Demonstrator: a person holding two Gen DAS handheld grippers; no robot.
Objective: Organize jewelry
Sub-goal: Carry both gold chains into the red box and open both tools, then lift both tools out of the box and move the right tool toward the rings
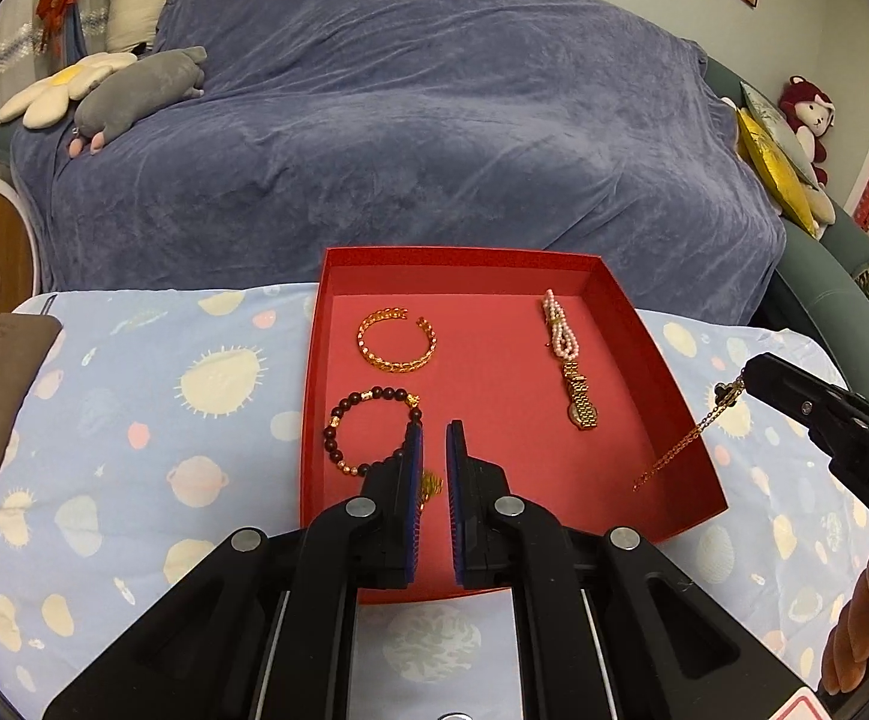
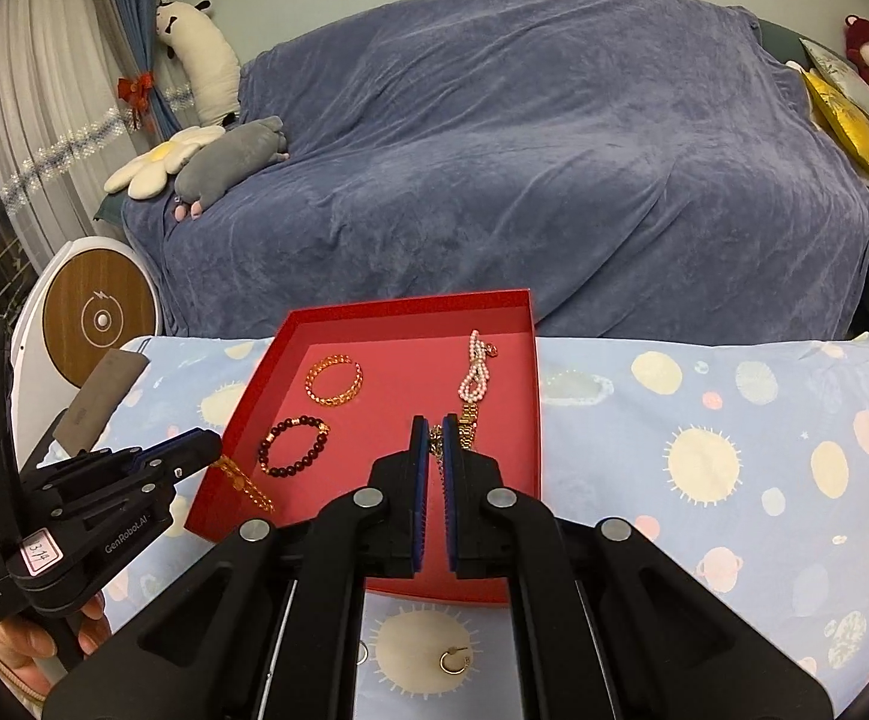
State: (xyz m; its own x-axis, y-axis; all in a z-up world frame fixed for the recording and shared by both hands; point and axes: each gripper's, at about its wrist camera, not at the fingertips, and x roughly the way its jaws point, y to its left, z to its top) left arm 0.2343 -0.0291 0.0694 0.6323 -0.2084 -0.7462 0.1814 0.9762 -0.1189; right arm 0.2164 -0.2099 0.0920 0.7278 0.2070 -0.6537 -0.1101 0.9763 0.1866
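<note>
Right hand-held gripper pinches a gold chain over the red tray; left hand-held gripper, nearly closed, grips another chain. Either could snag the tray's wall.

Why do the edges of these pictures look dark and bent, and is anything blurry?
Both views are fisheye: black corners, and the sofa bulges. In the left wrist view the red tray has bowed edges; the bracelets stay sharp and the thin chain is faint. In the right wrist view the light is dim and even, and the small earring is soft.
</note>
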